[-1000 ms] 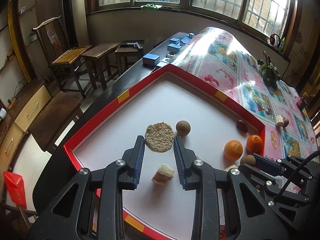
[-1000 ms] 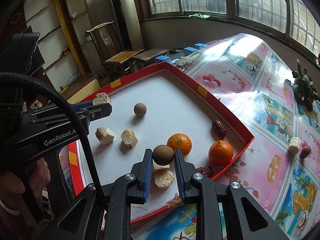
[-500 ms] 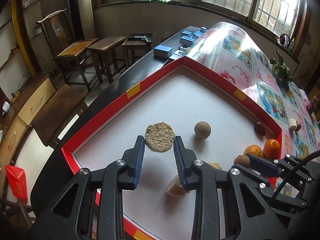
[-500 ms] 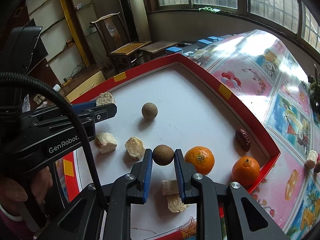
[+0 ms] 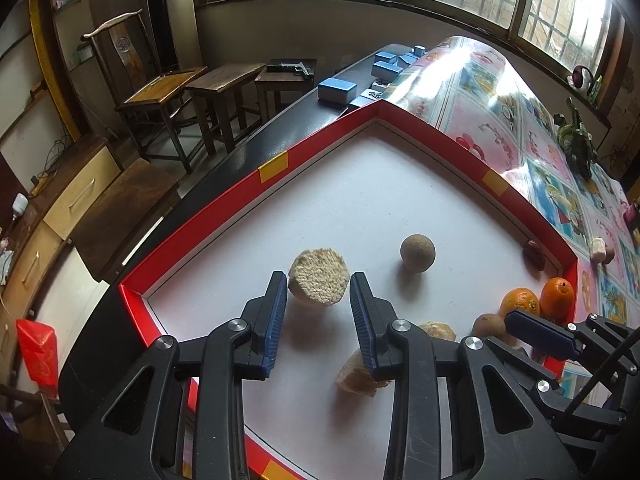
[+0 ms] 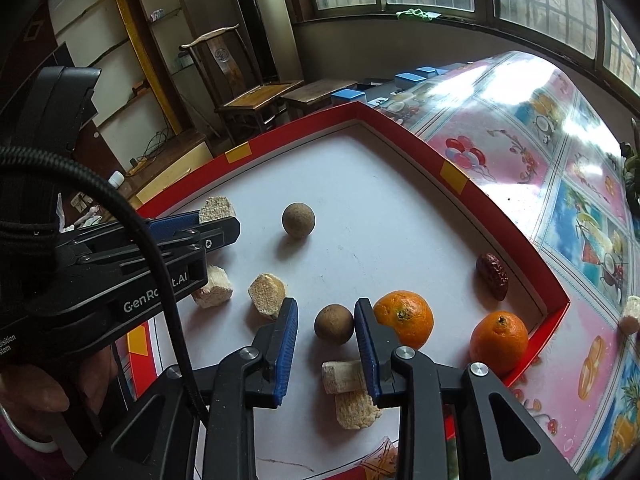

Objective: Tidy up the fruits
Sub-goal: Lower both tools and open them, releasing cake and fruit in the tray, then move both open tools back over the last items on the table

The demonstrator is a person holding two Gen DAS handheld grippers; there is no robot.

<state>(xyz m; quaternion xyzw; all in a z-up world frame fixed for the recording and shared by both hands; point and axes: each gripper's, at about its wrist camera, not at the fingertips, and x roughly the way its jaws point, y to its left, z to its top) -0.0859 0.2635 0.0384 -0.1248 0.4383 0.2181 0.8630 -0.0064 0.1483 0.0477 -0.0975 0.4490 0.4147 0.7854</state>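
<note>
Blue pads of both our tongs are spreading: left gripper (image 5: 319, 284) around the tan cake (image 5: 319, 282) (pads barely clear), right gripper (image 6: 326, 322) around the brown ball (image 6: 334, 324).

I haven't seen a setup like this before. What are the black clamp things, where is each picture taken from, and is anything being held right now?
There is no robot here. A person carries a two-finger tool in each hand, and each has a wide-angle camera looking along its fingers. One picture looks along the left tool, the other along the right tool; the person's hand shows at lower left there. Both hang over a red-rimmed tray holding two oranges, a dark red date, a loose brown ball and pale crumbly chunks. The left tool's jaws are opening with a rough round chunk between them. The right tool's jaws are opening around a brown round fruit, with a clear gap on one side. Neither looks gripped.
</note>
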